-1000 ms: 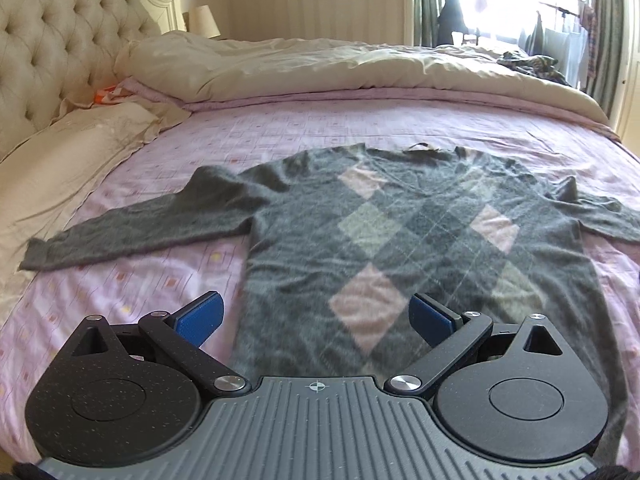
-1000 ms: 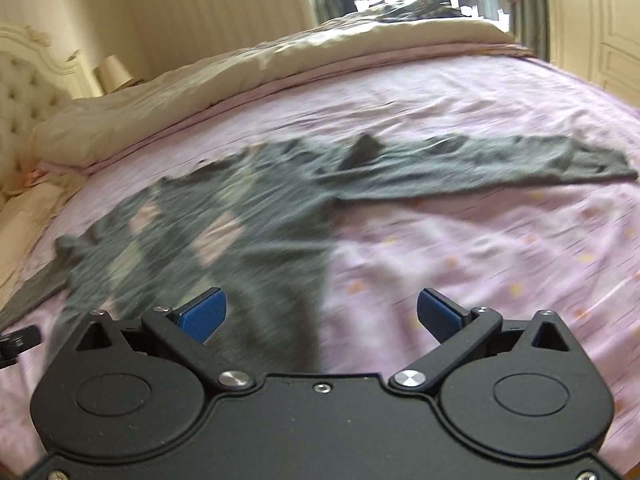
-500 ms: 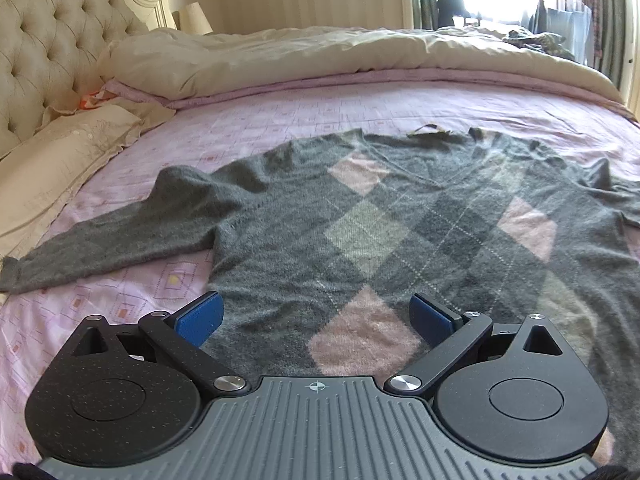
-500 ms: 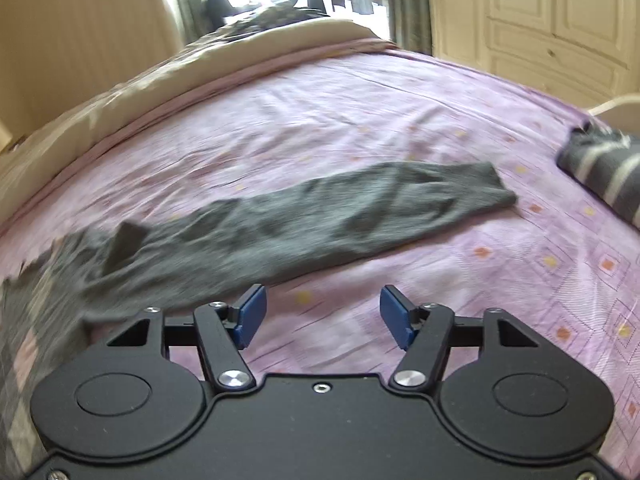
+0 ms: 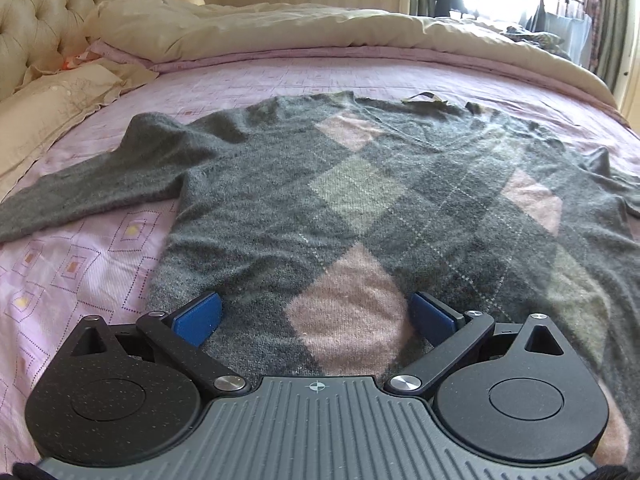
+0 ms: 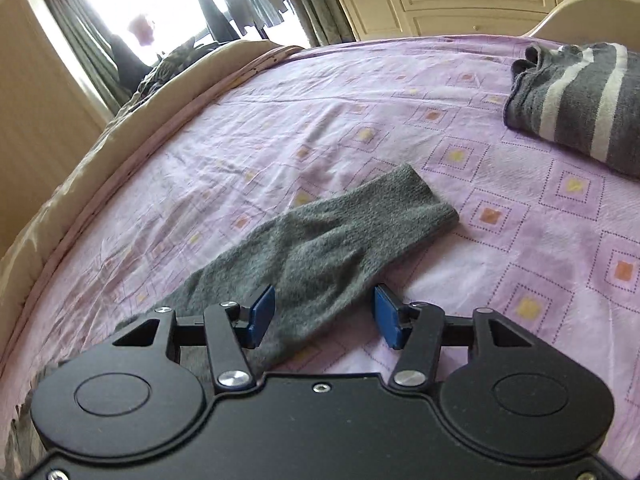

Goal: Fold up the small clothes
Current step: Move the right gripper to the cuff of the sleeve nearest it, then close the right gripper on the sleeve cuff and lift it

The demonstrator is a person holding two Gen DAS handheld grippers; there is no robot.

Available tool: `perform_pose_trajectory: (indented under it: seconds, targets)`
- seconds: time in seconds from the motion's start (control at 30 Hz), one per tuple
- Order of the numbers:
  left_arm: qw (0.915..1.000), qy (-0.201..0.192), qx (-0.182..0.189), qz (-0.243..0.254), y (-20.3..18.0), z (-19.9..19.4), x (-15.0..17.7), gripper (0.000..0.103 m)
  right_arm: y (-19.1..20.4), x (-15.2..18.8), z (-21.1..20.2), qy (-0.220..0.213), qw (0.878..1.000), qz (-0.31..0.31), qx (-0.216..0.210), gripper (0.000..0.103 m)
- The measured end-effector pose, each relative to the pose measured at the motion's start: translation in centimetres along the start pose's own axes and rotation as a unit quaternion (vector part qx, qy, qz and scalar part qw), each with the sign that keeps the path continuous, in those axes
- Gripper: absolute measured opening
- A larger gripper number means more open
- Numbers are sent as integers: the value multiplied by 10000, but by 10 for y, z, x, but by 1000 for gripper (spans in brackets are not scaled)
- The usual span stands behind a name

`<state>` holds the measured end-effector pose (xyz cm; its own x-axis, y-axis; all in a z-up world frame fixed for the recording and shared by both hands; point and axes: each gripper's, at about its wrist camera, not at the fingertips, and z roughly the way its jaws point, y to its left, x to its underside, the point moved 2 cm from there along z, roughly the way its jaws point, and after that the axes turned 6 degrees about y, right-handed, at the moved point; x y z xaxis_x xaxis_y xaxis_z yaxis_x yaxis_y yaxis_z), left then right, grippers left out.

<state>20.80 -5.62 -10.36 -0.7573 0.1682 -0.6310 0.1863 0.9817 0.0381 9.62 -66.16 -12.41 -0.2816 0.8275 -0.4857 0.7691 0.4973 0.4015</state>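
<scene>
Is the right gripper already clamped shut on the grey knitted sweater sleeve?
No, the right gripper is open, its blue pads apart either side of the grey knitted sweater sleeve lying flat on the purple bedsheet.

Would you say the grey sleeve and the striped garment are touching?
Apart. The right wrist view shows bare purple sheet between the sleeve cuff and the striped garment.

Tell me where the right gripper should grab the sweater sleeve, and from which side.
Probably the sleeve just behind its cuff, coming down from above. It lies flat and straight on the sheet, and the right gripper is already open astride it, so closing across its width should pinch both layers.
</scene>
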Motion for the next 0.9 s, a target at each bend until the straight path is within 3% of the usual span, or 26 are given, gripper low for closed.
perform_pose_trajectory:
  seconds: [0.07, 0.13, 0.17, 0.2, 0.37, 0.57, 0.73, 0.9]
  targets:
    - [10000, -66, -5, 39, -1, 0, 2, 103, -4, -6, 5, -111, 9998, 146, 13, 54]
    - [9999, -107, -4, 28, -1, 0, 3, 103, -6, -11, 9, -158, 9995, 236, 122, 39]
    - [9999, -124, 0, 19, -1, 1, 3, 103, -7, -14, 11, -159, 9993, 259, 207, 21]
    - [9999, -130, 4, 6, -1, 1, 4, 103, -8, -16, 12, -150, 9992, 268, 259, 12]
    - [10000, -51, 45, -35, 0, 2, 2, 103, 11, -25, -3, -255, 9993, -103, 262, 11]
    - [9997, 157, 142, 77, 3, 3, -4, 102, 96, -38, -49, -582, 9918, -1137, -105, 11]
    - [9990, 313, 298, 64, 11, -4, -8, 101, 203, -23, -89, -664, 9725, -2057, -873, 11]
    - [9992, 188, 337, -93, 33, -22, -6, 101, 309, 29, -110, -496, 9414, -2848, -1739, 11]
